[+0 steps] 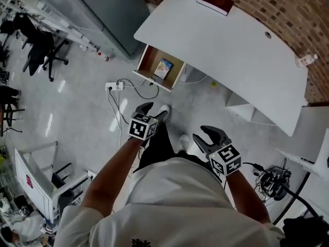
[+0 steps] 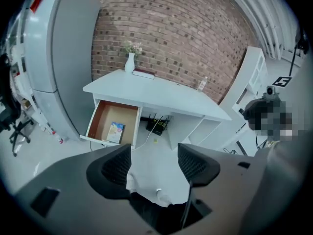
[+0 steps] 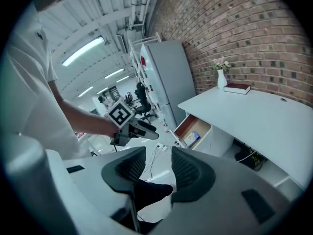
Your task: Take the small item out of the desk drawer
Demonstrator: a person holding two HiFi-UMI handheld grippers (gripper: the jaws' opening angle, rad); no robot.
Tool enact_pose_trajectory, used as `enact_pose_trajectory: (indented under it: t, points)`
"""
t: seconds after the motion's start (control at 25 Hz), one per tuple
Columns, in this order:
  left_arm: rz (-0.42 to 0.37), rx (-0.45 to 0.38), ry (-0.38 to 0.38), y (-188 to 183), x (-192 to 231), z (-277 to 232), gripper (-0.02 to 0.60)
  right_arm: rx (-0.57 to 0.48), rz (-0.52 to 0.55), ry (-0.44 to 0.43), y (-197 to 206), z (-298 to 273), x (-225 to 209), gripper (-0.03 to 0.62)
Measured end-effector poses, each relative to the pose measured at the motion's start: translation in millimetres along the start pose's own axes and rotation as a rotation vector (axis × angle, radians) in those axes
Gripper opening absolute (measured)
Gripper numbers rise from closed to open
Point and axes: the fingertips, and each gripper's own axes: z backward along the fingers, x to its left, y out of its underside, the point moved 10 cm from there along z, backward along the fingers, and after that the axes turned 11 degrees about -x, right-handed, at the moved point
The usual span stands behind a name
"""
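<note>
We held the left gripper (image 1: 156, 108) and right gripper (image 1: 202, 134) well short of the open drawer (image 1: 145, 60), jaws apart and empty, seemingly ready to reach the small item (image 1: 164, 68) lying inside it.

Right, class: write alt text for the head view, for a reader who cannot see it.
From above: a white desk whose open drawer holds a small item; below, the person's left gripper and right gripper, both open and empty.
</note>
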Motion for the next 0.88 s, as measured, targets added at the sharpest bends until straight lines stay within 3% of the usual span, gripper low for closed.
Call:
enact_pose_trajectory:
  t: [0.32, 0.56, 0.88]
  points:
    - [-0.110, 0.103, -0.017, -43.3, 112.0, -139.2, 0.316, 0.034, -0.131, 0.151, -27.1, -61.6, -45.5, 0.178]
    - [-0.126, 0.222, -0.031, -42.9, 190.9, -237.8, 0.333, 0.080, -0.130, 0.225, -31.4, -125.7, -73.6, 0.220]
    - [-0.180, 0.353, -0.020, -22.2, 245.1, -328.5, 0.348, 0.174, -0.253, 0.265, -20.8, -172.7, -84.9, 0.227]
